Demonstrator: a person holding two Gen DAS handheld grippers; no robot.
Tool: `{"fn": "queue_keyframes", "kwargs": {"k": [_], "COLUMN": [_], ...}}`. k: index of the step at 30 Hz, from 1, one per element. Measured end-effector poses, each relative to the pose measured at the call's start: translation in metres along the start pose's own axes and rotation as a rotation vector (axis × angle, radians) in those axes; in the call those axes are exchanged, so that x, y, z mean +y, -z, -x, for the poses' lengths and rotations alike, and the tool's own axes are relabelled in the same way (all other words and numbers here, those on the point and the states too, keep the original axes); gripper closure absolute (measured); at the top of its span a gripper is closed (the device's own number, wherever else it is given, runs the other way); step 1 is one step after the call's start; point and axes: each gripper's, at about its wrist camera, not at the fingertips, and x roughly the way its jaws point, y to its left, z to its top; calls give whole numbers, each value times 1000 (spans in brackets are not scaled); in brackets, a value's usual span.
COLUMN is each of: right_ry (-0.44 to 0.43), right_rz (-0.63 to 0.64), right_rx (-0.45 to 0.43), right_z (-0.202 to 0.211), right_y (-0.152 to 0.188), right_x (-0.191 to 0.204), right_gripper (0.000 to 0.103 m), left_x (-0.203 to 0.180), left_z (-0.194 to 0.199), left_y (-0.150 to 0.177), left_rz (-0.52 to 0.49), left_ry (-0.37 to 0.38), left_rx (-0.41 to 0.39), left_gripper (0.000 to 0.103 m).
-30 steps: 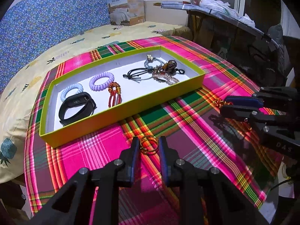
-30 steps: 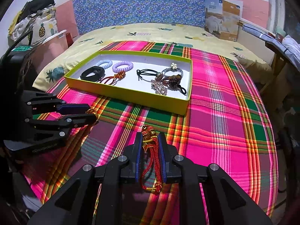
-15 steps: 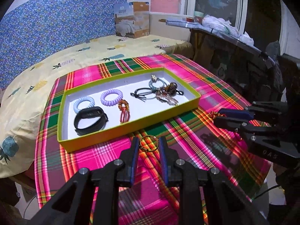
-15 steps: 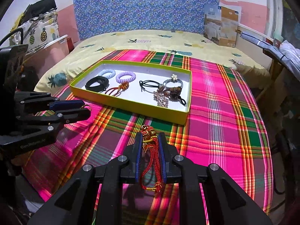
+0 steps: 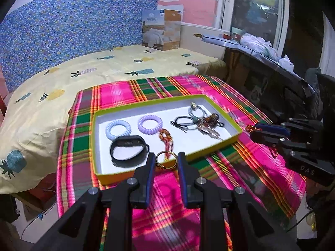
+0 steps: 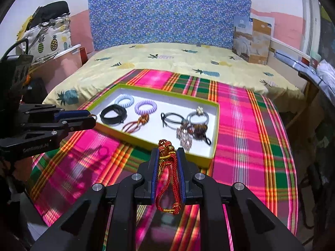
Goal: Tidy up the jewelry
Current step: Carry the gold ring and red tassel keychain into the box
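Clamping gold ring [image 5: 165,160], left claw [image 5: 165,163]; right claw [image 6: 168,156] pinching red tassel [image 6: 167,179], apparently hanging lengthwise.

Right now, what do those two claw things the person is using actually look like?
Both are matte black, angular plastic tools. The left gripper and right gripper each have two flat fingers lined with blue pads, joined by linkage bars with silver screw heads. Pale lettering marks their sides, too blurred to read. A black cable loops behind the left one.
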Motion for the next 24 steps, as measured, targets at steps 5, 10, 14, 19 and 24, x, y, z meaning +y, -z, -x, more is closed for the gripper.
{"fn": "queue_keyframes", "kwargs": {"k": [5,10,14,19,24], "right_ry": [-12,-22,-23,-27,-35], "right_rz": [6,3,7,8,18], "right_rx": [-7,-9,2,27,66], "right_z": [-12,-27,-43,-64,-92], "right_y": [-17,-35,-49,-59,-68], "right_x": [-6,-13,-19,-25,-28], "right_gripper": [86,86,86,86,86], "left_x": [12,18,19,19,25], "left_z": [-9,-21,-32,-49,-68], "left_y": [-11,-22,-29,-38,-43], "left_rz": [5,6,-4,-15,-8], "left_ry": [-17,-19,-15,-14,-20], "left_rx": [-2,5,9,25,52], "left_gripper": [81,81,81,81,81]}}
